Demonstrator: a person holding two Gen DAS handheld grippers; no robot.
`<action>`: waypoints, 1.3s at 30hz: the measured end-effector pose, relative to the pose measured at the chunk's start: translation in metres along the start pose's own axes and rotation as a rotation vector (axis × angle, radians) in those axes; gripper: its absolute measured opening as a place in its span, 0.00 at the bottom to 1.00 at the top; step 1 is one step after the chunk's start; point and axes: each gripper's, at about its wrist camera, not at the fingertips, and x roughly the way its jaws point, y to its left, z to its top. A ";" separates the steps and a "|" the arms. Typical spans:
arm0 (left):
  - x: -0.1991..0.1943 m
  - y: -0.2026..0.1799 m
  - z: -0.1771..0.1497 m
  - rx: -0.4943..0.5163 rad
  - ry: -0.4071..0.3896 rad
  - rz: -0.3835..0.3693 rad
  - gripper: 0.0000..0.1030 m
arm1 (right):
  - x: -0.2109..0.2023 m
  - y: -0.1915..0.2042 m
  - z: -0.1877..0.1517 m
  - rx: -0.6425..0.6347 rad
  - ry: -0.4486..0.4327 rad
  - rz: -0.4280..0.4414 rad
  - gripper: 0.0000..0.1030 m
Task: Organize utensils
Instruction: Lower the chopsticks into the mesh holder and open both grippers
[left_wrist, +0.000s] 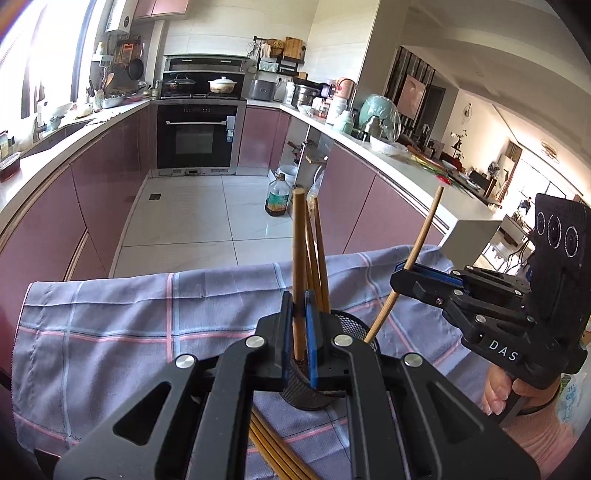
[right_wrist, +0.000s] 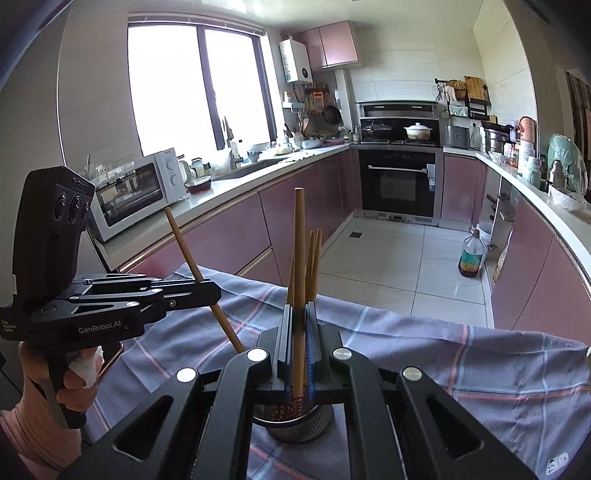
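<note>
Here, two hand-held grippers, left hand-held gripper (left_wrist: 300, 314) and right hand-held gripper (right_wrist: 299, 325), each clamped on one chopstick (left_wrist: 298, 258), over one mesh holder (right_wrist: 295, 424).

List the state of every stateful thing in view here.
Left gripper: shut on left chopstick.
Right gripper: shut on right chopstick, lower end in mesh holder.
Mesh holder: upright on cloth, standing chopsticks inside.
Loose chopsticks: lying on cloth.
Oven: door closed.
</note>
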 end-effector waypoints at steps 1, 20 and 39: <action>0.004 0.000 0.000 0.006 0.011 0.003 0.07 | 0.004 -0.001 -0.001 -0.001 0.014 -0.002 0.05; 0.055 0.011 0.008 -0.023 0.065 0.043 0.15 | 0.029 -0.021 -0.006 0.086 0.029 -0.028 0.10; -0.019 0.028 -0.041 -0.016 -0.085 0.175 0.43 | -0.019 0.033 -0.044 -0.069 -0.023 0.128 0.25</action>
